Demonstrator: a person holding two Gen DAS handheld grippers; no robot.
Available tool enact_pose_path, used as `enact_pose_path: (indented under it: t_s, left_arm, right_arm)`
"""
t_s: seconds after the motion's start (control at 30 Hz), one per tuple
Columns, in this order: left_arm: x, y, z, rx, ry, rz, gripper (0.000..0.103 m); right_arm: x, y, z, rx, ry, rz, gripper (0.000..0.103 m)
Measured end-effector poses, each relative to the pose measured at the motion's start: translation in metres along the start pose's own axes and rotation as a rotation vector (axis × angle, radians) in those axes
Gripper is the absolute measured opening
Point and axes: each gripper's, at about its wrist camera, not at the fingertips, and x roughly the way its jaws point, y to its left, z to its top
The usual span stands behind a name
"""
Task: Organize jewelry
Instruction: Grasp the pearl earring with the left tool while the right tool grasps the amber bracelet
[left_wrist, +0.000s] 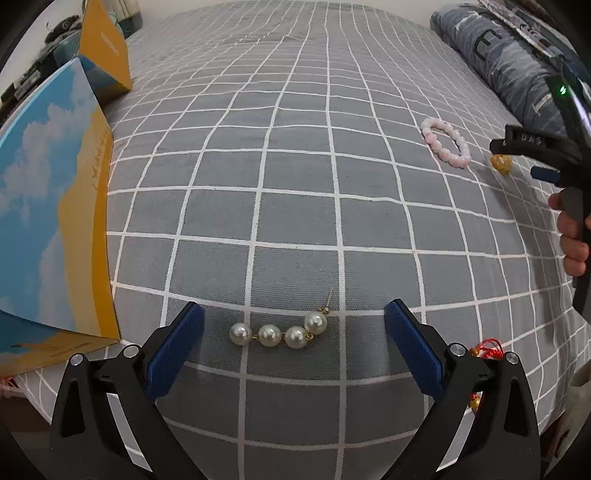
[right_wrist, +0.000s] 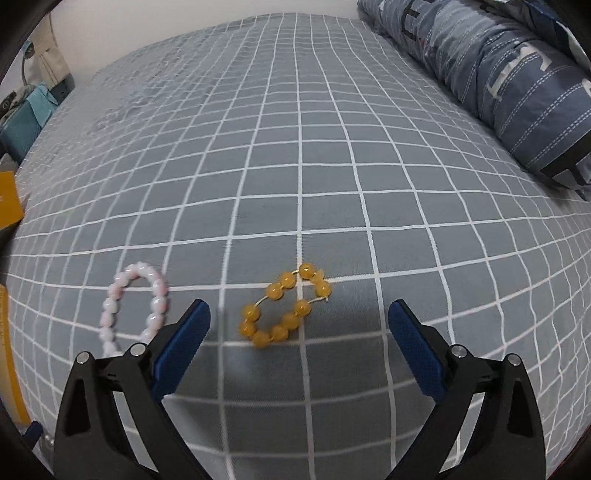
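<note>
Two grippers over a grey checked bedsheet, both spread wide and holding nothing. Left gripper low over a pearl earring: four pearls in a row on the sheet between the blue pads, touching neither, gold post pointing away. Right gripper likewise parted, with a yellow bead bracelet lying flat between and just ahead of its fingertips. Pink bead bracelet beside the yellow one, to its left, partly hidden behind the left finger. Blue-and-yellow box at the sheet's left edge, near the pearls. Folded blue quilt far right. Red tasselled item behind the left gripper's right finger, possibly a charm, mostly hidden.
</note>
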Motion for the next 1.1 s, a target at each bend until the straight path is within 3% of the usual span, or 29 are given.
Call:
enact_pose_path:
  t_s: [0.23, 0.47, 0.83, 0.93, 1.03, 1.1]
  left_arm:
    - [0.007, -0.001, -0.002, 0.006, 0.01, 0.0, 0.095]
    - [0.004, -0.001, 0.001, 0.021, 0.035, -0.012, 0.065]
    - [-0.003, -0.006, -0.005, 0.053, 0.031, -0.03, 0.039]
    - [-0.005, -0.007, -0.006, 0.057, 0.03, -0.032, 0.031]
    - [-0.006, -0.006, -0.005, 0.064, 0.029, -0.032, 0.015]
    - [-0.005, -0.005, -0.005, 0.066, 0.027, -0.034, 0.015]
  right_arm:
    - [0.017, -0.004, 0.003, 0.018, 0.025, 0.002, 0.085]
    - [0.014, -0.007, 0.003, 0.021, 0.027, -0.021, 0.067]
    - [0.01, 0.0, 0.002, -0.012, 0.012, -0.055, 0.036]
    - [0.01, 0.003, 0.002, -0.022, 0.006, -0.061, 0.019]
    - [0.01, 0.003, 0.002, -0.019, 0.001, -0.064, 0.019]
    - [0.009, 0.003, 0.002, -0.017, -0.001, -0.063, 0.019]
